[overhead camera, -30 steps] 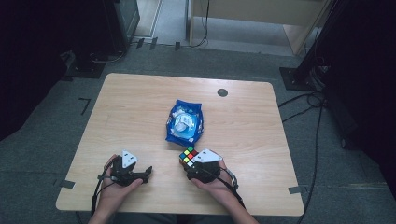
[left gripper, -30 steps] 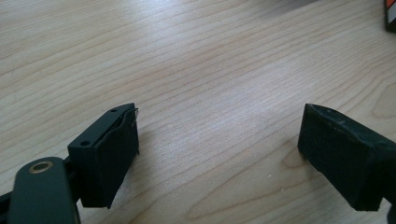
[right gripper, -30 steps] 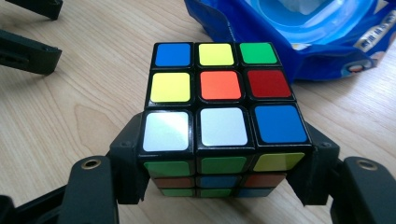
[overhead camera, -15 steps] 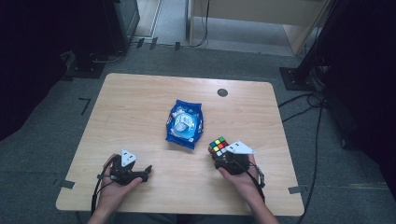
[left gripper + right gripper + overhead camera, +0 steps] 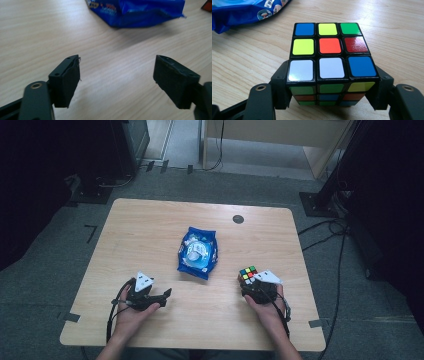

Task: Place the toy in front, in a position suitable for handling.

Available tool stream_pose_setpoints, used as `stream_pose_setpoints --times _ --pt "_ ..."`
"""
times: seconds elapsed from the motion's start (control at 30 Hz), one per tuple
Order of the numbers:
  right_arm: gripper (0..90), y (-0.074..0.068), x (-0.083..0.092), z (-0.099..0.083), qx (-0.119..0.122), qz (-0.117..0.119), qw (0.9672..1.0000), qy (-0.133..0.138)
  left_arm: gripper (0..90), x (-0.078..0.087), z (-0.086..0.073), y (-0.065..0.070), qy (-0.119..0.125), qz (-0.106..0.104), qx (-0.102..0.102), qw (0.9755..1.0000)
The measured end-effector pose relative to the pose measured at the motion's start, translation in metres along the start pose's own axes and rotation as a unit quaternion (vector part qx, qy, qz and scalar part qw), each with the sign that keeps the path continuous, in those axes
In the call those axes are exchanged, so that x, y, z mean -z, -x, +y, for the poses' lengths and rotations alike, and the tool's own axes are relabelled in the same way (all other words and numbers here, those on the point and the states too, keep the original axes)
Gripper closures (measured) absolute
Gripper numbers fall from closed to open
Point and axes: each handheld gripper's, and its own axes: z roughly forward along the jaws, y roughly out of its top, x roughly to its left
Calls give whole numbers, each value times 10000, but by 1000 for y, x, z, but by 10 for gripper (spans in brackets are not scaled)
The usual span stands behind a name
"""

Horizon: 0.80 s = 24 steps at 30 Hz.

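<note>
Here, your right gripper (image 5: 329, 100) pinches the one puzzle cube (image 5: 329, 62), its underside hidden, just right of the single blue bag (image 5: 198, 252); your left gripper (image 5: 117, 82), empty, has just been narrowing but stays spread.

I see the counter (image 5: 150, 235) evenly lit from overhead while the room around it sinks into dark. The high view is soft and grainy. Glare sits on the cube (image 5: 329, 55), whose red sticker shines; the blue bag (image 5: 140, 11) casts a soft shadow.
</note>
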Motion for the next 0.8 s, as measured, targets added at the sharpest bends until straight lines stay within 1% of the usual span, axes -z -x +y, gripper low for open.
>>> stream_pose_setpoints --times 0.03,0.07,0.13,0.17,0.23,0.27,0.3,0.33,0.37,0.4,0.43,0.47,0.5,0.53,0.57,0.6,0.7,0.73,0.77,0.8 --pt "342 0 0 0 0 0 10000 0 236 0 0 0 0 0 0 10000" --pt "342 0 0 -1 13 9 10000 10 247 -4 5 1 45 -35 -13 10000" --pt "341 -1 0 -2 0 24 10000 38 266 -8 9 4 120 -77 -34 9999" --pt "341 0 0 -3 -18 61 10000 67 297 -11 11 5 161 -73 -58 9998" --pt "331 0 -1 -5 -55 78 9999 123 326 -18 15 8 176 -86 -90 9998" --pt "260 0 -3 -7 -46 96 9999 93 342 -21 16 8 184 -96 -78 9998" --pt "227 0 -4 -8 -35 126 9999 92 352 -25 18 8 179 -120 -50 9998" --pt "198 0 -3 -9 -8 150 9998 103 361 -28 20 8 193 -143 -5 9997" --pt "198 0 -3 -9 -8 150 9998 103 371 -28 20 8 193 -143 -5 9997" --pt "180 -1 -3 -9 15 145 9998 145 371 -33 22 7 200 -214 62 9996" --pt "179 -1 -1 -9 19 151 9997 198 379 -37 23 7 206 -269 109 9994" --pt "179 -1 -2 -10 0 176 9996 228 392 -42 27 7 195 -341 105 9992" --pt "179 -1 -2 -10 -7 180 9995 241 392 -42 27 7 195 -341 105 9992" --pt "179 -1 -2 -10 -23 188 9995 253 391 -48 31 8 237 -407 111 9988" --pt "179 -1 -2 -10 -21 196 9995 256 391 -48 31 8 237 -407 111 9988" --pt "179 -1 -2 -10 -38 206 9995 245 391 -53 35 8 266 -442 150 9986" --pt "179 1 -2 -10 -87 226 9995 215 404 -59 39 9 239 -497 115 9984" --pt "177 1 -2 -10 -113 228 9994 217 422 -61 40 9 226 -542 80 9982" --pt "177 1 -2 -10 -113 228 9994 217 452 -61 40 9 226 -542 80 9982" --pt "174 1 -3 -10 -123 228 9994 216 506 -61 40 9 253 -578 48 9980"
